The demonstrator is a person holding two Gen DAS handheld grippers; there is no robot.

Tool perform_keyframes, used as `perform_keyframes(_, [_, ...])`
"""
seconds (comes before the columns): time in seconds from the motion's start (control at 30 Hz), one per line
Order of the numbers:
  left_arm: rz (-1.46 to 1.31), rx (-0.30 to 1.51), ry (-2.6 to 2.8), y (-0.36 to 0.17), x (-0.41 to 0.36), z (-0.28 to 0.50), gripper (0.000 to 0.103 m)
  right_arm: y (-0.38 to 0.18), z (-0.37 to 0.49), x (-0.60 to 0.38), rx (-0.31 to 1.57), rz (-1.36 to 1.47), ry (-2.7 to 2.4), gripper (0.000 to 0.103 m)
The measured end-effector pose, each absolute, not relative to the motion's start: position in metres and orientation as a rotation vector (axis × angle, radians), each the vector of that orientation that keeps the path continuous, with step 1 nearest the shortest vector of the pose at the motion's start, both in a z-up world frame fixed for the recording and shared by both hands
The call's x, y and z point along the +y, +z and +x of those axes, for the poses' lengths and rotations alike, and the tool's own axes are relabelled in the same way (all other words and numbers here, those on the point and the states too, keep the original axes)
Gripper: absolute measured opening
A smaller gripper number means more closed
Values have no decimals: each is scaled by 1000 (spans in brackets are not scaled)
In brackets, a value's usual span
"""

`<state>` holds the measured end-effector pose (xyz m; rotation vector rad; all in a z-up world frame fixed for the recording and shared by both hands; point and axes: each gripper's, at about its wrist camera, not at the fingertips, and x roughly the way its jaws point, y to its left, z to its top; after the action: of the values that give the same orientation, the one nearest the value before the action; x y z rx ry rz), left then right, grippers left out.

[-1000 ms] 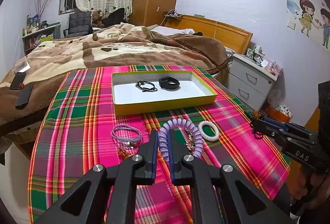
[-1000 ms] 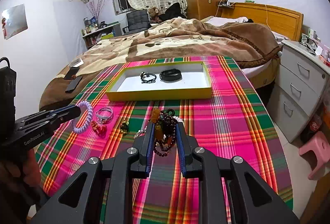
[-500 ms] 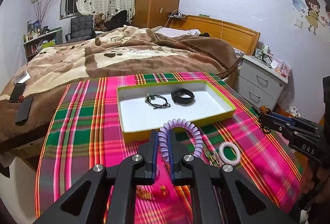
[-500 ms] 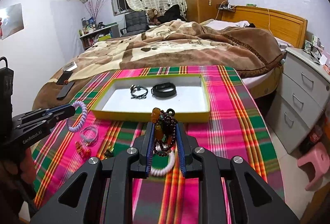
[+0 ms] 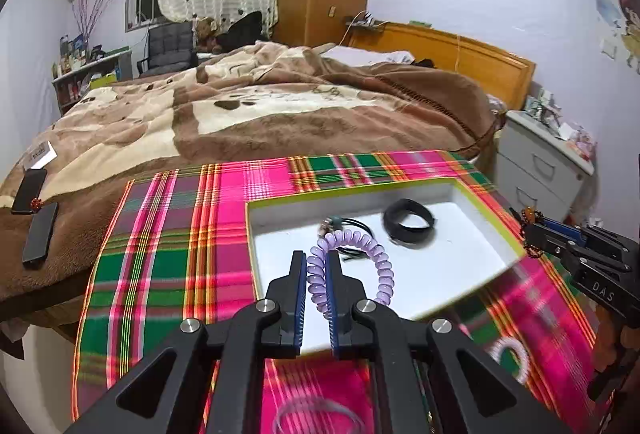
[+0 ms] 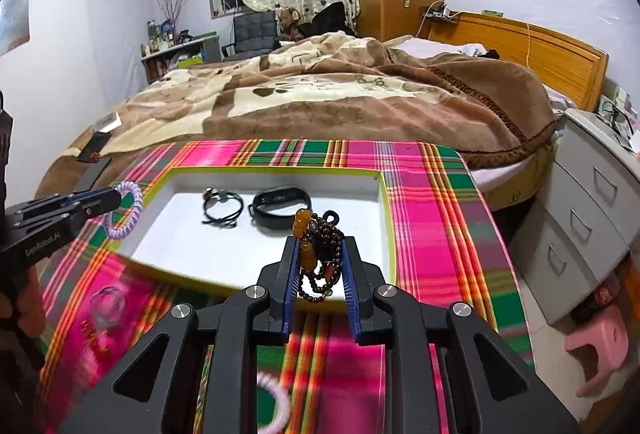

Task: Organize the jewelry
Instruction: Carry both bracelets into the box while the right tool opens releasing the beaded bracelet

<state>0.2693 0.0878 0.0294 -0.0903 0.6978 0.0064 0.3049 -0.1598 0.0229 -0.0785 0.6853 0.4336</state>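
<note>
Bedroom clutter fills the background: a bed under a brown plush blanket (image 5: 260, 114), and in front of it the surface draped in a pink-and-green plaid cloth (image 5: 160, 266). On that cloth, at twelve o'clock from both cameras, sits the shallow yellow-rimmed cardboard tray with a white floor (image 6: 384, 230). Inside lie a black rubbery wristband (image 6: 282, 207) and, at its nine o'clock, a thin black cord bracelet (image 6: 222, 208), apart from each other.

The left gripper (image 5: 317, 276) has its fingers narrow, pinching one side of a lilac spiral coil hair tie (image 5: 360, 250) that hangs over the tray's near-left part. It looks light, springy and grippy; a pinch across a few coils should hold, though it may bounce when let go.

The right gripper (image 6: 320, 262) clamps a bunched dark-red bead bracelet with amber beads (image 6: 320, 254) above the tray's near edge. That strand seems heavier, limp, smooth and liable to slip or swing, so gripping the bunch rather than a single loop is safer.

A white coil hair tie (image 6: 276, 406), blurred, lies on the cloth at six o'clock.
</note>
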Motion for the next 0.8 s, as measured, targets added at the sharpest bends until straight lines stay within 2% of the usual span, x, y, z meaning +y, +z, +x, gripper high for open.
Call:
perform_keyframes(0.43, [-111,786,63,3,114,337,9,-3,379,-146,767,-80,422,21])
perform_keyframes(0.8, [-103,880,82,-20,113,370,9,-22,410,-130,838,-75,436,21])
